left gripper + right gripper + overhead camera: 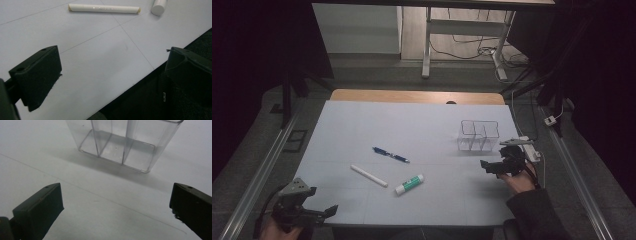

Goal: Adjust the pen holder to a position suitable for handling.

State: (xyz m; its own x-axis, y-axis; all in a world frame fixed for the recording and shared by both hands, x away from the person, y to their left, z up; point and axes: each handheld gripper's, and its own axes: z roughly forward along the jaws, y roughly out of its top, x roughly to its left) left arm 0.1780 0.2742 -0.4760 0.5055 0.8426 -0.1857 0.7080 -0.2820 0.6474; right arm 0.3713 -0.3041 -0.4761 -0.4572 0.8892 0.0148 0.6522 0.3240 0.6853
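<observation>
Clear plastic organizer (pixel 479 135) stands upright on the right part of the white table cover (pixel 412 125), split by thin walls into open compartments that all look empty. The right gripper (pixel 498 166) sits just in front of it, close to the table's right edge, held by a hand in a dark sleeve. In the right gripper view its two black jaws are spread wide with nothing between them, and the organizer (pixel 120 145) rises straight ahead, apart from both jaws.

The left gripper (pixel 309 212) rests at the near left corner of the table, its jaws likewise spread wide and holding nothing. In the left gripper view one jaw hangs over the white surface and the other past the table's edge.

Three things lie loose near the middle: a blue pen (pixel 390 155), a white stick (pixel 369 176) and a glue stick (pixel 409 184) with a green label. All lie flat, apart from each other and well away from both grippers.
</observation>
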